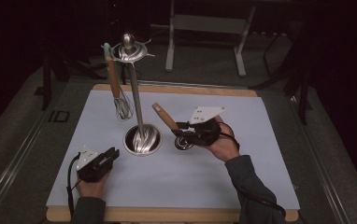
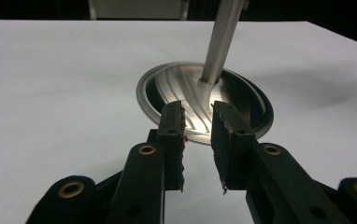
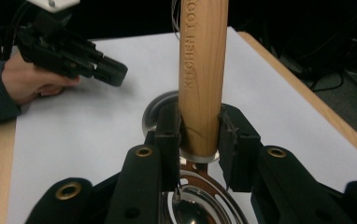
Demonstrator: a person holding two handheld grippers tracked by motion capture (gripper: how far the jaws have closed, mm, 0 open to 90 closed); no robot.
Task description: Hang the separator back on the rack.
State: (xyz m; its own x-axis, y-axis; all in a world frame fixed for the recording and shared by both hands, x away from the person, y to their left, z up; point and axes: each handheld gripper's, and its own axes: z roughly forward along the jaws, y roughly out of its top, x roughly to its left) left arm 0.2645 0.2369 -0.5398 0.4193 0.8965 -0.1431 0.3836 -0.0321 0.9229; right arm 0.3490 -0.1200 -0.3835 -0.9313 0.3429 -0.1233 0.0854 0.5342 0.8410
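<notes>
White paper covers a wooden table (image 1: 167, 215) in a dark room, with metal frame legs dim in the background. Near the middle stands a metal utensil stand (image 1: 142, 138), its round base on the paper and its pole rising to a hooked top ring, where a whisk (image 1: 118, 93) with a wooden handle hangs wires-down. Just to the right of the base, the right gripper (image 1: 182, 129) clamps a wooden-handled utensil (image 1: 165, 117). In the high view its handle slants up and away to the left, free end highest, with the metal working end low against the paper beneath the gripper. In the right gripper view the handle (image 3: 202, 74) runs nearly straight up between the jaws, which are shut on it near its lower end; stamped letters read "KITCHEN TOO" before the frame cuts them off. The shiny head below is partly hidden by the jaws, so its exact kind is hard to tell. The left gripper (image 1: 111, 156) rests low on the paper, near the stand's base and pointing at it; in the left gripper view (image 2: 198, 140) its jaws are apart by a narrow gap, holding nothing and touching nothing.
</notes>
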